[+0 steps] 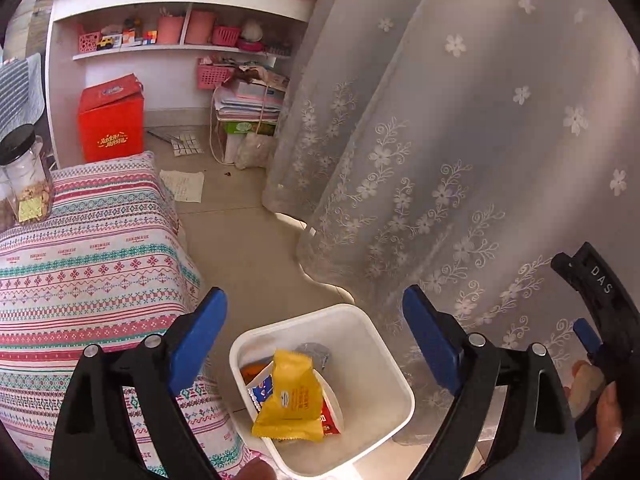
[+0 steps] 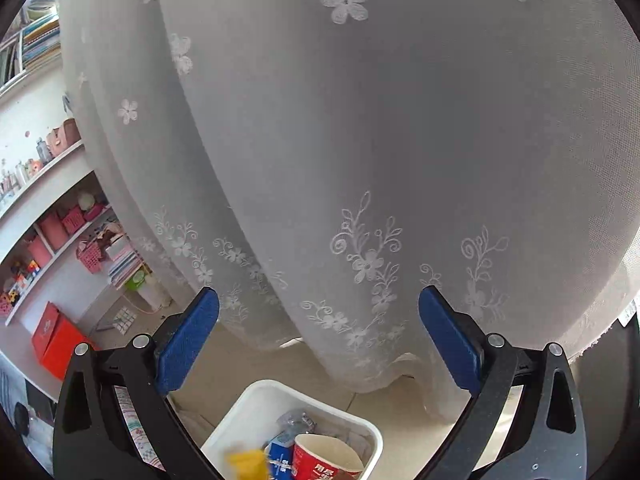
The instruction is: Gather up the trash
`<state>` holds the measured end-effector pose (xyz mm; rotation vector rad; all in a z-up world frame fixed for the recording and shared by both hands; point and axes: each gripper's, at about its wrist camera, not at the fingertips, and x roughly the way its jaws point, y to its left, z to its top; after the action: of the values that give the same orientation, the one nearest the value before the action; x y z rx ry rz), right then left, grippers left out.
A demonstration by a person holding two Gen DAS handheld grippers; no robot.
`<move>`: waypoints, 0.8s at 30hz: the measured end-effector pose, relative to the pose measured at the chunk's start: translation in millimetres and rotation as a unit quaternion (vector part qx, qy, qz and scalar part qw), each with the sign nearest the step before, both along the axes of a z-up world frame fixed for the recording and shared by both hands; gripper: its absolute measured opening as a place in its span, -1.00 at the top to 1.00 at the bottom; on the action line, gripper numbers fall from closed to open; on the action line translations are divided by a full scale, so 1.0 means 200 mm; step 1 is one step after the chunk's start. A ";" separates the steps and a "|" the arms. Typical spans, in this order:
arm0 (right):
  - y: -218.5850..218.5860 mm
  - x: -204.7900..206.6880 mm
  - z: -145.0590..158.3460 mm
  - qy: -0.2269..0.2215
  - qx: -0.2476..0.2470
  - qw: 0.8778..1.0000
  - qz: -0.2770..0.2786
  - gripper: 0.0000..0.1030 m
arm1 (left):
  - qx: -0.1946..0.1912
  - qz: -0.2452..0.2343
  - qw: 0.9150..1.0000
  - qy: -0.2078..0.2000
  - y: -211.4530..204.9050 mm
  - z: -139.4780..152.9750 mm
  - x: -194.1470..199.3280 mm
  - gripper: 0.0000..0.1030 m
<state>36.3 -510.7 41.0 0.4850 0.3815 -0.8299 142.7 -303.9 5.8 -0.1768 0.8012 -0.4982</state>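
A white square bin [image 1: 384, 364] stands on the tiled floor below my left gripper [image 1: 316, 328]. A yellow snack packet [image 1: 290, 398] is over the bin's mouth, above a red and white wrapper and a grey wrapper. My left gripper is open and empty, its blue pads wide apart. The right wrist view shows the same bin [image 2: 364, 428] with a red paper cup [image 2: 326, 458], a blue wrapper and the blurred yellow packet [image 2: 248, 462]. My right gripper [image 2: 320, 320] is open and empty above the bin; it also shows at the right edge of the left wrist view [image 1: 588, 296].
A patterned cloth-covered surface [image 1: 88, 272] with a clear jar [image 1: 28, 176] lies to the left of the bin. A lace curtain [image 1: 460, 140] hangs close behind and right. White shelves [image 1: 180, 12], a red box [image 1: 112, 120] and loose paper [image 1: 184, 186] are further back.
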 end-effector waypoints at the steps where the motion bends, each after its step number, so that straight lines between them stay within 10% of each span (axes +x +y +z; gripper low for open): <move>1: 0.04 0.01 0.02 -0.010 -0.005 1.000 0.017 -0.86 | 0.006 0.009 1.000 -0.007 0.05 0.03 -0.02 -0.77; 5: 0.29 0.03 0.13 -0.057 -0.034 0.993 0.101 -0.87 | 0.081 0.095 0.985 -0.115 0.30 0.21 -0.17 -0.86; 10: 0.74 0.02 0.27 -0.103 -0.075 0.967 0.220 -0.87 | 0.163 0.223 0.912 -0.304 0.69 0.46 -0.51 -0.87; 18: 1.45 0.04 0.14 -0.023 -0.071 0.903 0.423 -0.87 | 0.164 0.310 0.918 -0.184 1.34 0.40 -0.58 -0.87; 24: 1.74 0.15 -0.12 0.050 -0.046 0.878 0.473 -0.87 | 0.142 0.329 0.928 -0.102 1.68 0.14 -0.53 -0.87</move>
<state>65.4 -163.4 17.5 0.1171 0.6006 0.0868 37.3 31.7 33.8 -0.1128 0.5542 0.2344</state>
